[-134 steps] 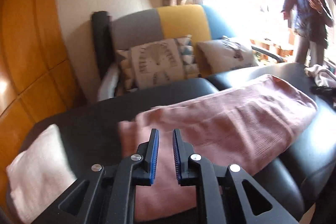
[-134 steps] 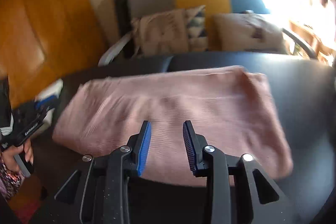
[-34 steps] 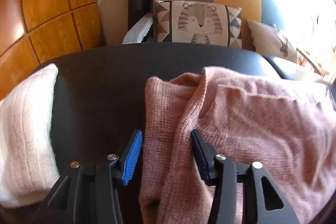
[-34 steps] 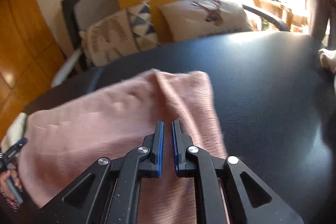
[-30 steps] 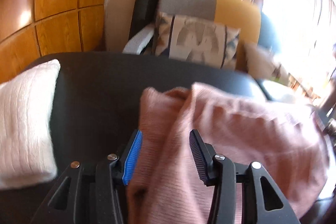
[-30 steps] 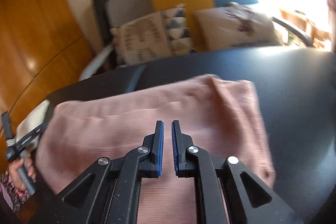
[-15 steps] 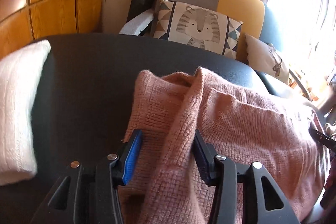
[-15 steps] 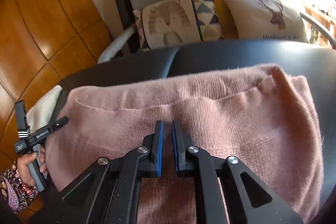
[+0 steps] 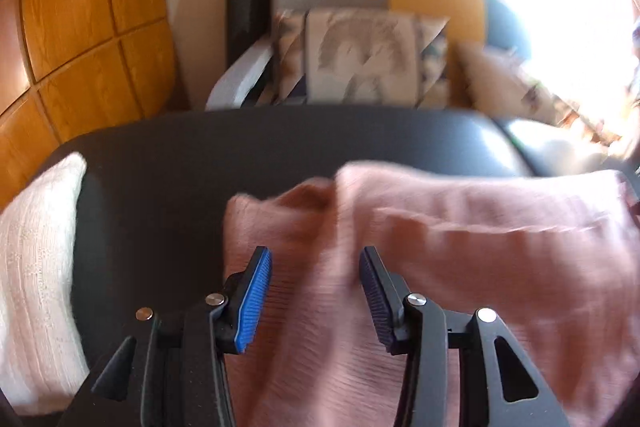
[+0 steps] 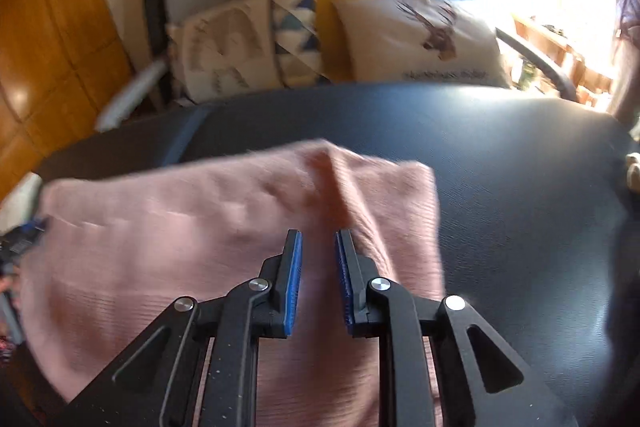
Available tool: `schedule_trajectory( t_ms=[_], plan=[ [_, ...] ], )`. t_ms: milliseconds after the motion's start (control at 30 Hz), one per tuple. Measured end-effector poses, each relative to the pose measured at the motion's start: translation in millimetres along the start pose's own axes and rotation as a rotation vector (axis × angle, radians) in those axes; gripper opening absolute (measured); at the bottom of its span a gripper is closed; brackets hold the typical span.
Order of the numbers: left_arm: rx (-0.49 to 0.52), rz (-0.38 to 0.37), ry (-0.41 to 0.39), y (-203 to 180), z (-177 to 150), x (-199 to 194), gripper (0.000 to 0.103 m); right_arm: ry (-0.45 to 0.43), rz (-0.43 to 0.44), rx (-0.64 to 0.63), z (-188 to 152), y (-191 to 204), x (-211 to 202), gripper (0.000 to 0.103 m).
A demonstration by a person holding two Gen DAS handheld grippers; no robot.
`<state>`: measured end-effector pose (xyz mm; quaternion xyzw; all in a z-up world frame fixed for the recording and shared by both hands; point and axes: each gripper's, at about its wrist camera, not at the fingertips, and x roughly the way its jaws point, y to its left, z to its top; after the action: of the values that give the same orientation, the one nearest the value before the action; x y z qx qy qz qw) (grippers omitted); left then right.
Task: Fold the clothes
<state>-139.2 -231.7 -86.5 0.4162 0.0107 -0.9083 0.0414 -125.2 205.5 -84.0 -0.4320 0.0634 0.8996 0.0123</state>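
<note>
Since half a second ago both wrist views have swung and blurred; right gripper (image 10: 318,251) jaws, then nearly together, are opening over the pink knit sweater (image 10: 224,227), nothing pinched between them. Left gripper (image 9: 314,273) jaws stand apart, a raised ridge of sweater (image 9: 460,227) between them; pad contact unclear. Sweater lies folded on the black table (image 10: 520,155). Folded white knit (image 9: 36,255) sits at the table's left edge.

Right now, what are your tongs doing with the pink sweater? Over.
Left tongs open, fold of pink sweater between them. Right tongs opening over the sweater, not gripping. White folded cloth lies off to the left, nothing blocking.
</note>
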Motion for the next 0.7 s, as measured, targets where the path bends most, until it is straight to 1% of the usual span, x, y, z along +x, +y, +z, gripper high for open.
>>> schedule_trajectory(
  t_ms=[33,100,233,267,300,367,400,433,467,500,533,600,667,700],
  plan=[
    [-0.034,-0.02,-0.002,5.9,-1.3,2.4,0.049,0.014,-0.021,0.009,-1.0,-5.5,5.9,0.017],
    [-0.058,-0.038,-0.005,10.9,-3.4,4.6,0.049,-0.036,0.024,0.077,-2.7,-15.7,5.1,0.016],
    [-0.05,-0.039,-0.011,10.9,-6.2,7.1,0.049,-0.025,0.02,0.05,0.6,-12.6,4.1,0.016],
    [-0.05,-0.041,-0.013,11.1,-6.8,7.3,0.049,-0.021,0.033,0.058,1.7,-14.2,1.4,0.017],
    [-0.052,-0.047,-0.015,12.1,-7.4,7.0,0.049,-0.033,0.06,0.085,1.8,-17.8,-5.5,0.019],
    [-0.053,-0.067,-0.017,15.5,-8.5,3.1,0.049,-0.059,0.113,0.135,1.2,-24.4,-19.6,0.019],
    [-0.049,-0.081,-0.019,17.0,-9.3,-0.9,0.049,-0.072,0.134,0.14,-2.6,-24.9,-29.1,0.02],
    [-0.045,-0.095,-0.02,18.5,-10.1,-5.0,0.048,-0.084,0.155,0.146,-6.3,-25.5,-38.6,0.028],
    [-0.044,-0.11,-0.04,22.7,-14.1,-11.3,0.048,-0.095,0.175,0.147,-10.4,-25.9,-47.5,0.034],
    [-0.043,-0.126,-0.062,27.4,-18.6,-17.9,0.048,-0.095,0.184,0.131,-16.0,-25.0,-53.7,0.045],
    [-0.058,-0.146,-0.077,34.7,-24.8,-25.0,0.048,-0.096,0.178,0.114,-22.2,-22.6,-60.8,0.047],
    [-0.09,-0.183,-0.098,51.6,-38.6,-37.4,0.048,-0.106,0.173,0.07,-34.7,-13.7,-72.8,0.047],
    [-0.11,-0.175,-0.101,66.1,-53.0,-46.2,0.048,-0.116,0.17,0.02,-47.0,-1.7,-82.5,0.047],
    [-0.104,-0.166,-0.093,69.1,-59.2,-48.2,0.048,-0.101,0.154,-0.004,-51.6,5.0,-82.1,0.047]
  ],
)
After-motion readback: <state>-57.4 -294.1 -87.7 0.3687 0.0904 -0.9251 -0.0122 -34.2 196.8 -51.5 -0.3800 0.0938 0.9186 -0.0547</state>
